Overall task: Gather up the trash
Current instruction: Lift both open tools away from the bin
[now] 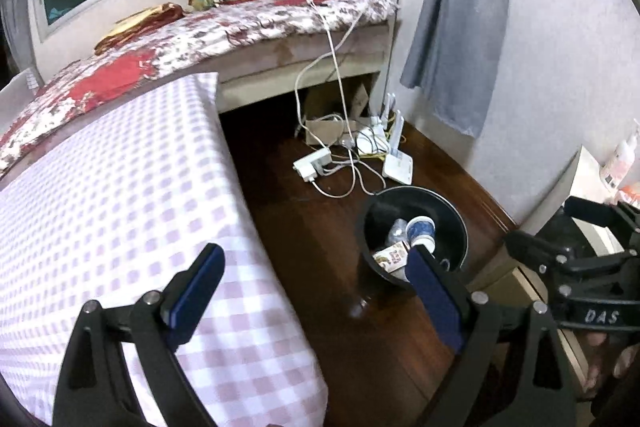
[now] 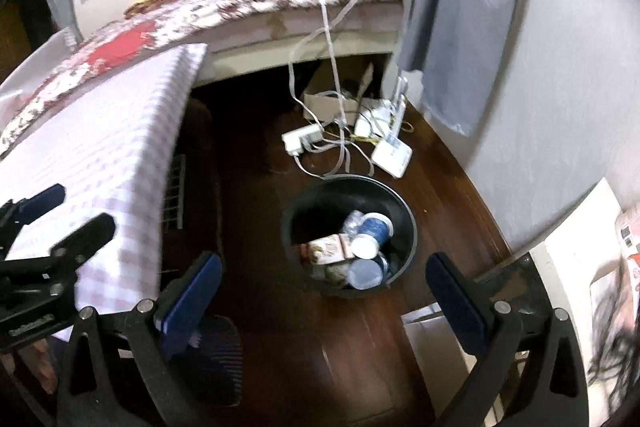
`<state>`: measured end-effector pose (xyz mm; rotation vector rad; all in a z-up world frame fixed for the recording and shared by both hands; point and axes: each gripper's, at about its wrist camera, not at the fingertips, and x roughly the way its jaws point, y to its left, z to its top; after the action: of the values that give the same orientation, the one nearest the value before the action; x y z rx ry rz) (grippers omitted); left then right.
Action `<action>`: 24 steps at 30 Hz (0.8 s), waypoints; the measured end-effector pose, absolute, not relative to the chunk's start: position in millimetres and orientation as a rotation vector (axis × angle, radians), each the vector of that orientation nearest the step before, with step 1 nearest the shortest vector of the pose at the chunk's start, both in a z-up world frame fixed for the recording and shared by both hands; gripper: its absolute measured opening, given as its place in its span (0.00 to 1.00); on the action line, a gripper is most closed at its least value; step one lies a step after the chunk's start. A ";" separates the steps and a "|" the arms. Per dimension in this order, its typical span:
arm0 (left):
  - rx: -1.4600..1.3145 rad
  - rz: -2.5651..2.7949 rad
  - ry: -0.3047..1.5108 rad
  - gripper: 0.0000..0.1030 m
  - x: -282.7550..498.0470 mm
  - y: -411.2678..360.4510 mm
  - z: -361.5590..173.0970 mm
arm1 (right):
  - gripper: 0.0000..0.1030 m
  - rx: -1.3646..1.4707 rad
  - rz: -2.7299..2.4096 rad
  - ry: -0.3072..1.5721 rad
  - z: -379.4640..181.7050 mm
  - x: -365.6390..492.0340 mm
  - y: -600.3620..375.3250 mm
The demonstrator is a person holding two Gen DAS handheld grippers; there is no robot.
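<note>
A black trash bin [image 2: 412, 227] stands on the dark wooden floor. It holds blue-and-white paper cups [image 2: 372, 227], a printed carton [image 2: 324, 247] and a clear plastic bottle [image 2: 352, 218]. My right gripper [image 2: 324, 263] hangs above the bin, open, with nothing between its blue pads. My left gripper [image 1: 314, 253] is also open and holds nothing, over the edge of the checked tablecloth, left of the bin [image 1: 452, 223]. Each gripper shows at the side of the other's view: the right gripper [image 1: 560, 227] and the left gripper [image 2: 68, 213].
A table with a pink-and-white checked cloth [image 1: 120, 187] fills the left. Behind it is a bed with a floral blanket [image 1: 240, 27]. A power strip [image 1: 314, 165], a white router [image 1: 398, 167] and tangled cables lie on the floor behind the bin. A white cabinet [image 1: 584, 179] stands at right.
</note>
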<state>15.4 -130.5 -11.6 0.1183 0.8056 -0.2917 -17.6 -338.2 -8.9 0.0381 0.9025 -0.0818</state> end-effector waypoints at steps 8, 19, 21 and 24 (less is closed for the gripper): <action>0.087 -0.275 0.725 0.91 -11.5 -98.1 16.2 | 1.00 -0.010 -0.071 0.818 33.9 -42.2 -298.3; 0.032 -0.224 0.640 0.91 -26.7 -64.2 42.6 | 1.00 -0.046 -0.045 0.720 73.0 -60.0 -262.7; 0.022 -0.218 0.636 0.91 -27.1 -60.8 44.1 | 1.00 -0.045 -0.041 0.716 74.4 -60.0 -259.9; 0.020 -0.211 0.626 0.91 -29.7 -58.6 46.6 | 1.00 -0.046 -0.038 0.716 73.4 -59.2 -257.9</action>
<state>-29.7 -58.6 46.6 0.0195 0.6255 -0.2114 -59.2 -257.9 73.4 -0.0461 0.7156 -0.0384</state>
